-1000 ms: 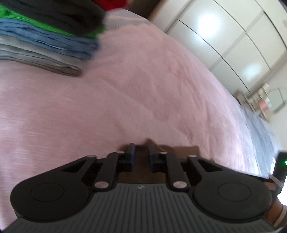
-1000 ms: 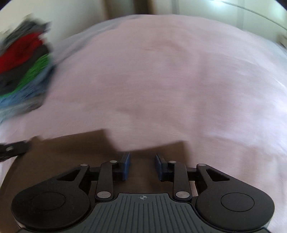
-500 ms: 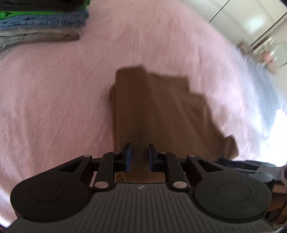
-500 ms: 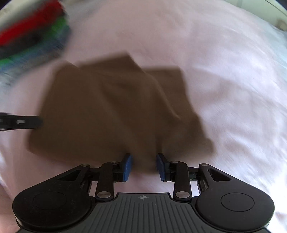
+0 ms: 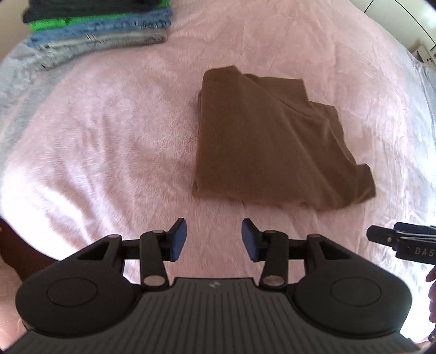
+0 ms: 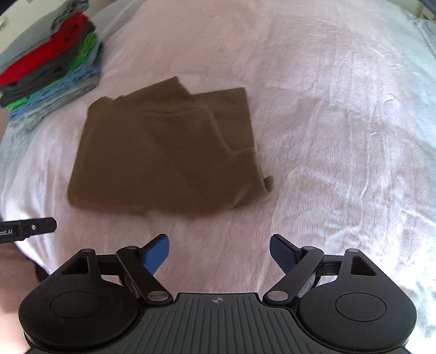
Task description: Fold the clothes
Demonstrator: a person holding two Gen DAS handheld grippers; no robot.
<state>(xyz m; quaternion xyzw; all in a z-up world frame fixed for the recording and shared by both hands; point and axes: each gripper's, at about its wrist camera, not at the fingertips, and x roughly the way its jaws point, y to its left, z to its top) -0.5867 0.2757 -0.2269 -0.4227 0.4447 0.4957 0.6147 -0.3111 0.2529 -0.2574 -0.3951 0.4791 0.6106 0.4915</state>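
Observation:
A brown garment (image 5: pixel 267 139) (image 6: pixel 169 152) lies folded flat on the pink bedspread (image 5: pixel 109 136) (image 6: pixel 327 122), with a sleeve edge sticking out at its right side. My left gripper (image 5: pixel 214 234) hovers open just short of the garment's near edge, nothing between its blue pads. My right gripper (image 6: pixel 219 254) is open wider, also empty, near the garment's near right corner. Each gripper's tip shows at the edge of the other's view: the right one (image 5: pixel 403 241) and the left one (image 6: pixel 27 227).
A stack of folded clothes (image 5: pixel 98 30) (image 6: pixel 51 68) in grey, blue, green, dark and red sits at the far left of the bed. White wardrobe doors (image 5: pixel 414 16) stand beyond the bed at the far right. Bare bedspread stretches right of the garment.
Both grippers were shut on the brown garment; they have let go, opened and drawn back. The garment now lies folded on the bed in front of them.

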